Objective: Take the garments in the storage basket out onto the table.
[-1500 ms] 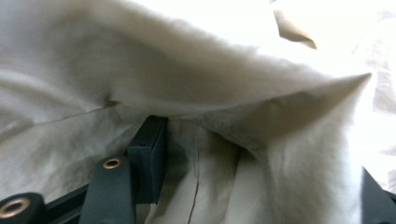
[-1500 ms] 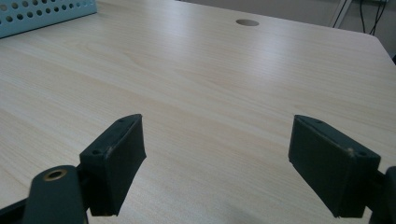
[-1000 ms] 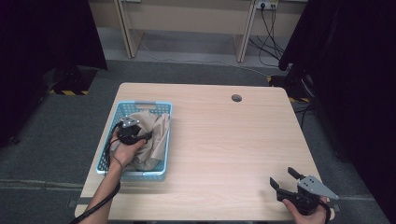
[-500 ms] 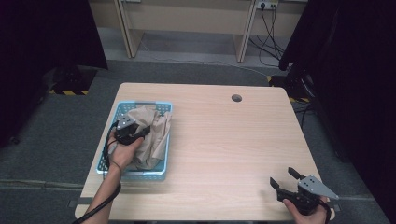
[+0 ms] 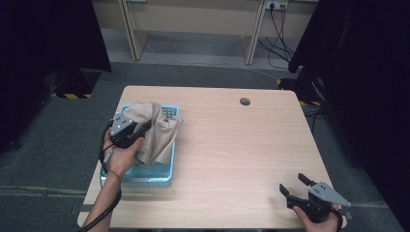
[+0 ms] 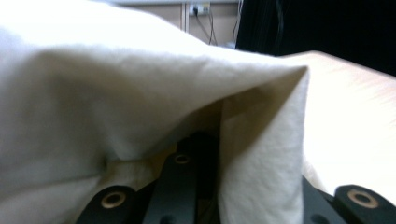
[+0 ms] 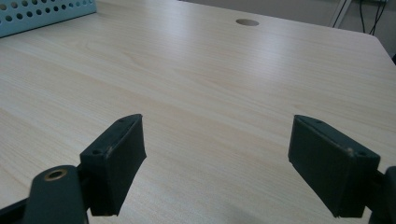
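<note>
Left gripper [image 5: 140, 129] jaws just closing, pinching beige cloth [image 5: 157, 133], lifted partly above blue basket [image 5: 145, 175] at table [image 5: 232, 145] left. Cloth hangs right of jaws. Right gripper [image 5: 295, 184] spread, idle, well apart.

A beige cloth [image 5: 157, 133], soft and crumpled, hangs bunched in loose folds, gathered up at its nine-o'clock edge and draping down into the light blue perforated basket [image 5: 145, 175], which sits on the table's nine-o'clock side. Close up, the cloth [image 6: 140, 93] forms a creased, tent-like fold.
</note>
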Tool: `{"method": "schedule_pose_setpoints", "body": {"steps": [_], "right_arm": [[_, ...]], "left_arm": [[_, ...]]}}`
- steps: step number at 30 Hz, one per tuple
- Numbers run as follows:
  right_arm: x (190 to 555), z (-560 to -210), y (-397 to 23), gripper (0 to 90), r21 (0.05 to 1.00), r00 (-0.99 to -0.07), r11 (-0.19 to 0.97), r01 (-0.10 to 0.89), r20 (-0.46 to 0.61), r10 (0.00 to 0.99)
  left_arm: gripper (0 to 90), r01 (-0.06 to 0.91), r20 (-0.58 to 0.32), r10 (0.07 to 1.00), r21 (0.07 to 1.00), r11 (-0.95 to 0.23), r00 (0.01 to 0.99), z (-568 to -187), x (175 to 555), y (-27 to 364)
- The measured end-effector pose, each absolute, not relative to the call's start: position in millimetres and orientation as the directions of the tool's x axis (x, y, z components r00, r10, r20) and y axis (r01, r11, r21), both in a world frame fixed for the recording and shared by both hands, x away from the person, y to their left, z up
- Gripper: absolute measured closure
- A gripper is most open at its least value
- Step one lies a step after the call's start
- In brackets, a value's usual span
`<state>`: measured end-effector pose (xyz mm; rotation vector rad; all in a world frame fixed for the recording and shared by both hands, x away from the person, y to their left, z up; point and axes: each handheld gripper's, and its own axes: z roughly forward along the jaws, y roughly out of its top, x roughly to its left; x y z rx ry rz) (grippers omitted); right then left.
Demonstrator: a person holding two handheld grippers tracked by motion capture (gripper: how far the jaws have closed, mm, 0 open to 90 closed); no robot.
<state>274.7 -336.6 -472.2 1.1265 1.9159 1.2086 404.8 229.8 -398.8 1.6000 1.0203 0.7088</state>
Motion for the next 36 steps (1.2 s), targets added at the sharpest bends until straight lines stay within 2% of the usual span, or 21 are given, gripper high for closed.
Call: {"method": "schedule_pose_setpoints", "body": {"steps": [15,36], "right_arm": [[274.7,-472.3,-336.7,19.5,0.914,-0.456,0.222,0.339,-0.047,0.889],[274.6,-472.2,-337.2,19.5,0.915,-0.455,0.218,0.339,-0.043,0.889]], "left_arm": [[83.0,0.087,-0.047,0.875,0.996,0.006,0.481,-349.8,390.7,235.0],[82.8,-0.095,0.04,0.867,0.995,0.009,0.497,-306.9,379.6,232.1]]}}
